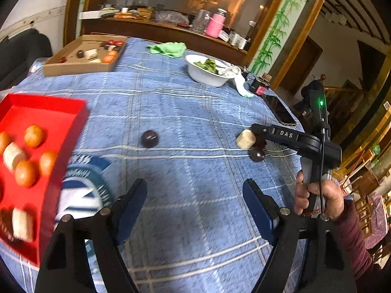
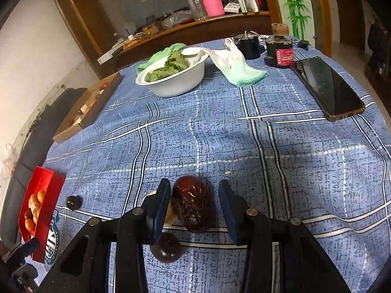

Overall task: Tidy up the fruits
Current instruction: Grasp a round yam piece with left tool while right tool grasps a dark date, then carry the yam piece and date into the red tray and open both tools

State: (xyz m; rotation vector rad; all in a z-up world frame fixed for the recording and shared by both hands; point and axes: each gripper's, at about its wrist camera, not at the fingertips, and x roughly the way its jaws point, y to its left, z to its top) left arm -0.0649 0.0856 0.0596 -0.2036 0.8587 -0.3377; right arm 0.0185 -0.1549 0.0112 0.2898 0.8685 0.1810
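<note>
My left gripper [image 1: 195, 195] is open and empty above the blue checked cloth. A red tray [image 1: 61, 112] at the left holds several small oranges [image 1: 34, 135] and pale cylinder pieces [image 1: 13, 156]. A dark round fruit [image 1: 149, 138] lies alone mid-table. My right gripper [image 2: 194, 204] is open, its jaws on either side of a dark red date [image 2: 194, 204] that lies on the cloth. A pale cylinder piece [image 1: 245, 139] and a dark round fruit [image 2: 167, 247] lie beside the left jaw. The right gripper also shows in the left wrist view [image 1: 256, 139].
A cardboard box [image 1: 80, 67] with more fruit pieces stands at the far left. A white bowl [image 2: 176, 83] of green leaves, a white-green cloth [image 2: 234, 68], a phone [image 2: 327, 88] and a dark jar [image 2: 281, 51] stand at the far side.
</note>
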